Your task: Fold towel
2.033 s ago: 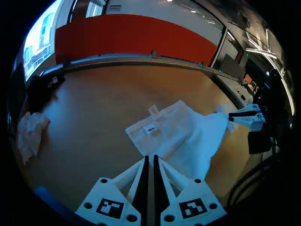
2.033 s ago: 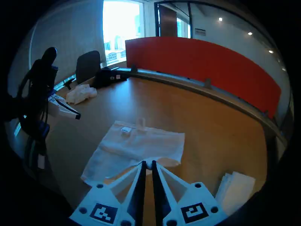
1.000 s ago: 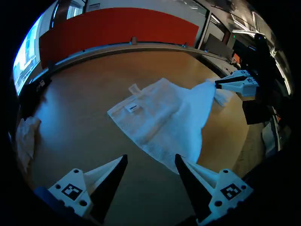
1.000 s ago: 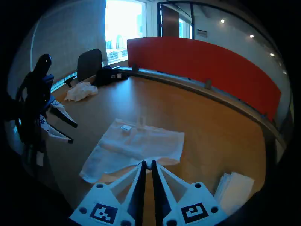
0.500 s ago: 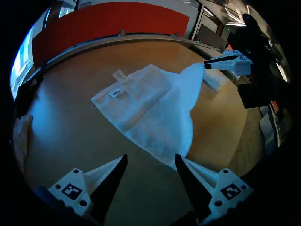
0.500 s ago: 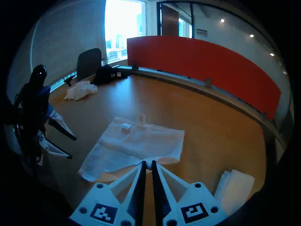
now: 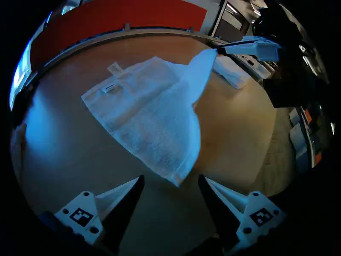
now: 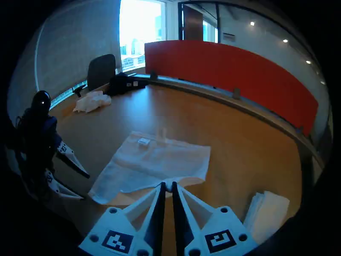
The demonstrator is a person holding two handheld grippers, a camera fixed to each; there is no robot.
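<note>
Down low, left tool (image 7: 170,178) spread beside towel (image 7: 145,106) corner, right tool (image 8: 167,184) clamped on raised corner.

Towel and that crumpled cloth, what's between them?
Just bare wooden table between the towel and the crumpled cloth, as the right gripper view shows.

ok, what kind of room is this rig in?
Probably an office or meeting room: a long wooden table with a red divider panel along its far edge, and an office chair by a big window.
</note>
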